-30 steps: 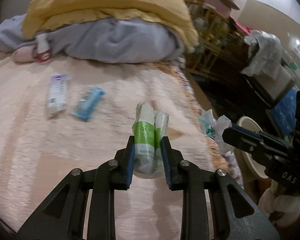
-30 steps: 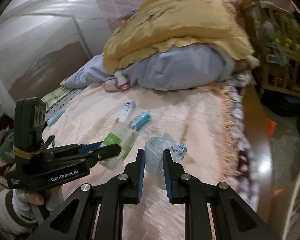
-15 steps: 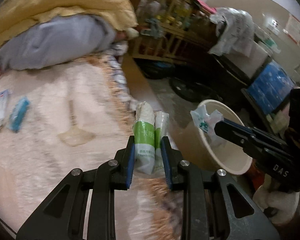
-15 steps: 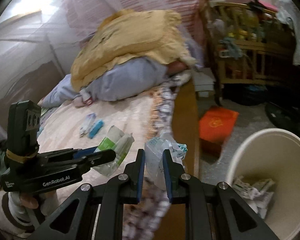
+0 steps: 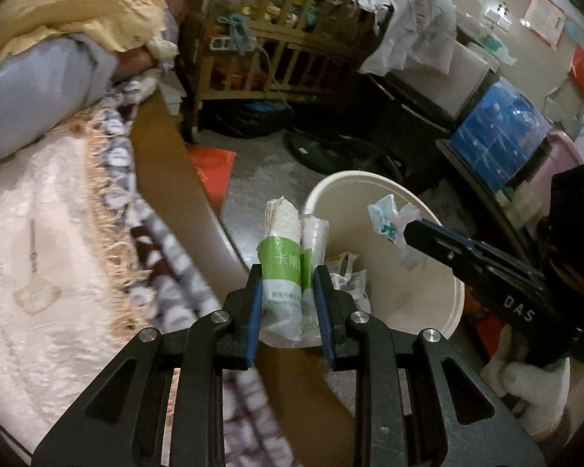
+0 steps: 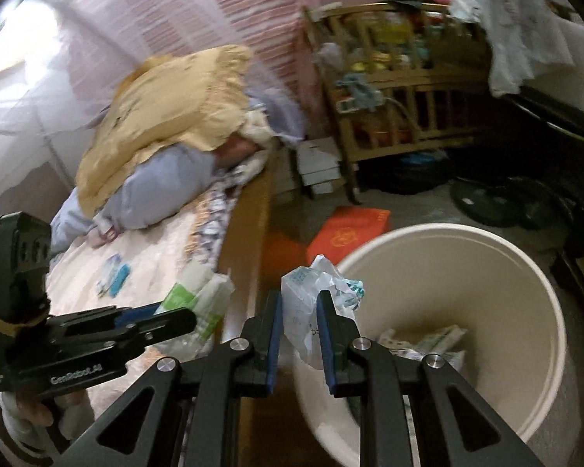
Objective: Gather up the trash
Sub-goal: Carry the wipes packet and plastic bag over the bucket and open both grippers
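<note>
Left gripper [image 5: 286,292] pinching green-and-white packet [image 5: 286,268] at lower centre, right gripper [image 6: 299,313] clamped on crumpled clear wrapper [image 6: 311,292] over one cream bin [image 6: 533,272], only the right view showing two small packets [image 6: 115,272] on bed [image 6: 167,241] at centre left.

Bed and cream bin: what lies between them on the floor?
A wooden bed rail, then an orange-red packet on the floor, before the bin; right wrist view.

Probably bedroom: bed [image 5: 50,257], wooden crib [image 6: 401,116]
</note>
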Motion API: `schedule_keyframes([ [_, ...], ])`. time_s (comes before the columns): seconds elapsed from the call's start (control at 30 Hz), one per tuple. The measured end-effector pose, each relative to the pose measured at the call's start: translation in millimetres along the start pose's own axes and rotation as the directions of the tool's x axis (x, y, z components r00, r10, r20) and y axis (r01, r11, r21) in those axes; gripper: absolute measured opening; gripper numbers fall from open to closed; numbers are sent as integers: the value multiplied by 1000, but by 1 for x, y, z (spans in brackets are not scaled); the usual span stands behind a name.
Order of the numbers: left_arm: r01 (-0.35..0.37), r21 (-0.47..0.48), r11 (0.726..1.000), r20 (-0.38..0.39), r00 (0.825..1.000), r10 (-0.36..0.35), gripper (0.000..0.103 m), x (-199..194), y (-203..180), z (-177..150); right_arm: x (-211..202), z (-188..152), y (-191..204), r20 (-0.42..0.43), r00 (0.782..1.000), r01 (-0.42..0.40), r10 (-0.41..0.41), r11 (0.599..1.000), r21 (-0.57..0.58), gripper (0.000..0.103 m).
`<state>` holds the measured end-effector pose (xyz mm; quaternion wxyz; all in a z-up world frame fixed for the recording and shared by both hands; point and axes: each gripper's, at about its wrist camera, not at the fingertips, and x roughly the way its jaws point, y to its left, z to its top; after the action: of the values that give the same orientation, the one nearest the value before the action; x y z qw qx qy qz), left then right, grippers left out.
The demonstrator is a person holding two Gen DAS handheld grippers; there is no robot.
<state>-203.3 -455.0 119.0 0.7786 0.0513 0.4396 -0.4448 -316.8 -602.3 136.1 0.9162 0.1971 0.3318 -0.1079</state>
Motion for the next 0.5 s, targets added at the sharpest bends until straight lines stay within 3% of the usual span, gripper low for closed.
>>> schedule_keyframes([
  [0.5,128,-10,992,-69,989,-128,25,54,-40,8,-6,-6,-65,6,995,101,-104,978,182,18],
])
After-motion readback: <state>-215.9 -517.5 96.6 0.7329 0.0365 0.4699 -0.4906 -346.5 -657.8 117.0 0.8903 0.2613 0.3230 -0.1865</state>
